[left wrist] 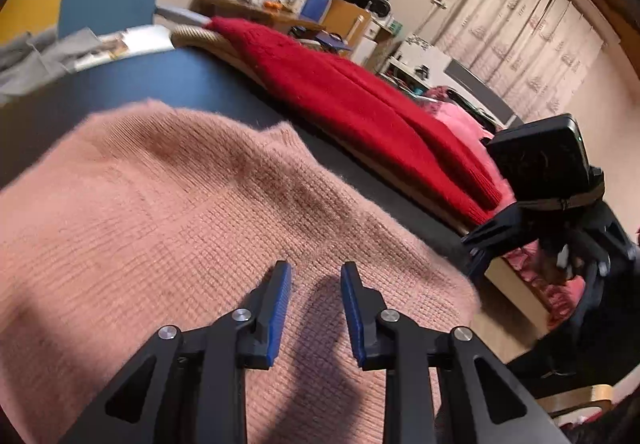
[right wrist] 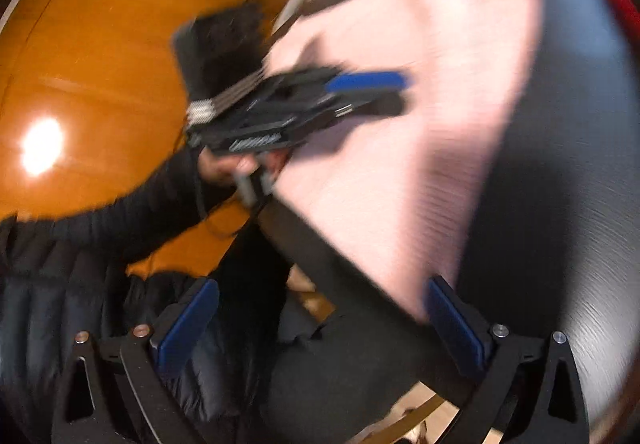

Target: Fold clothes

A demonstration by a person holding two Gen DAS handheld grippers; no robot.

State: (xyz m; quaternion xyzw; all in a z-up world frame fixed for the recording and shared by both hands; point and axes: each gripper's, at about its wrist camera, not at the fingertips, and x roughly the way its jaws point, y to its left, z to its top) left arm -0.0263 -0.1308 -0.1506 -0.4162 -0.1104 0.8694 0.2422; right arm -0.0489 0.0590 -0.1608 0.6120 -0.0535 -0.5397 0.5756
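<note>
Your left claw hovers just over the pink sweater, its blue pads standing partly apart with only bare knit showing in the gap; nothing is pinched, so count it released. The sweater lies spread on the dark bench, its fuzzy top edge toward the far side and one lower corner hanging near the bench's front rim. From the right wrist view, which is badly blurred, your right claw sits wide apart at the bench edge, one pad just beside the sweater's near corner, the other out over your dark jacket; it grips nothing. That view also shows your left hand carrying its tool over the sweater's side. The step in hand looks like the approach for a fold: both claws are positioning over the cloth and neither has taken hold yet. Next you likely need each claw to settle onto an edge or corner, close on a single layer of knit, then lift and carry it across; the loose, fluffy weave may slip or bunch, so bite in from the rim rather than from the flat middle. Beyond the sweater, a red sweater lies draped over a basket rim at the bench's far side, with grey cloth off to the left and cluttered shelves and curtains behind.
</note>
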